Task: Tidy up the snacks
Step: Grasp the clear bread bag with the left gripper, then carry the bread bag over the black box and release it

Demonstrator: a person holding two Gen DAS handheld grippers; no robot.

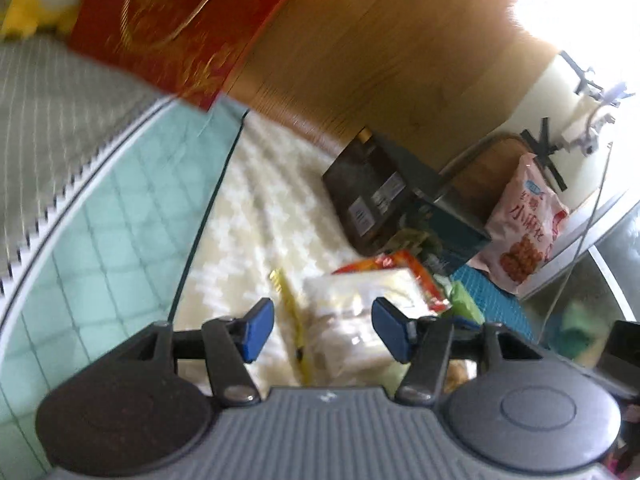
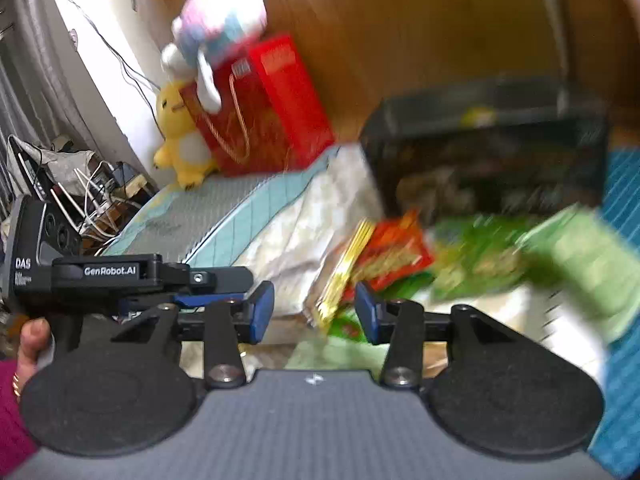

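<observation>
Both claws, left gripper [image 1: 323, 330] and right gripper [image 2: 314, 312], gape wide, holding nothing (blurry). Only the left view shows the pink bag [image 1: 524, 220].

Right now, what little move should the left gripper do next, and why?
Probably ease the left gripper forward and down onto the pale snack packet. Its fingers are open and empty, the packet lies just ahead between them, and the dark storage box waits behind.

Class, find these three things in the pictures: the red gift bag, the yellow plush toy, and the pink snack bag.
red gift bag [image 2: 276, 120], right wrist view, front panel.
yellow plush toy [image 2: 180, 140], right wrist view, its body.
pink snack bag [image 1: 524, 220], left wrist view, printed front.
</observation>
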